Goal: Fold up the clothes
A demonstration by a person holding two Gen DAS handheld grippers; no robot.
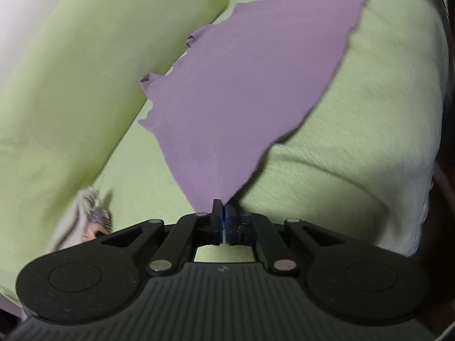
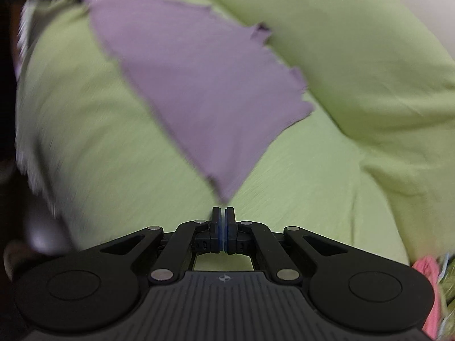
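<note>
A purple garment [image 1: 241, 93] is stretched in the air over a light green sheet [image 1: 355, 130]. My left gripper [image 1: 224, 207] is shut on one corner of it. My right gripper [image 2: 223, 211] has its jaws together at the opposite corner of the purple garment [image 2: 199, 85]; the corner tip ends just above the fingertips and motion blur hides whether it is pinched. The other gripper shows as a dark shape at the garment's far corner in each view. The garment's far edge is ragged.
The green sheet [image 2: 312, 184] covers a soft surface with a raised green roll [image 2: 369, 56] along it. A grey crumpled cloth [image 1: 85, 213] lies at lower left in the left wrist view. A pink cloth [image 2: 429, 284] lies at lower right in the right wrist view.
</note>
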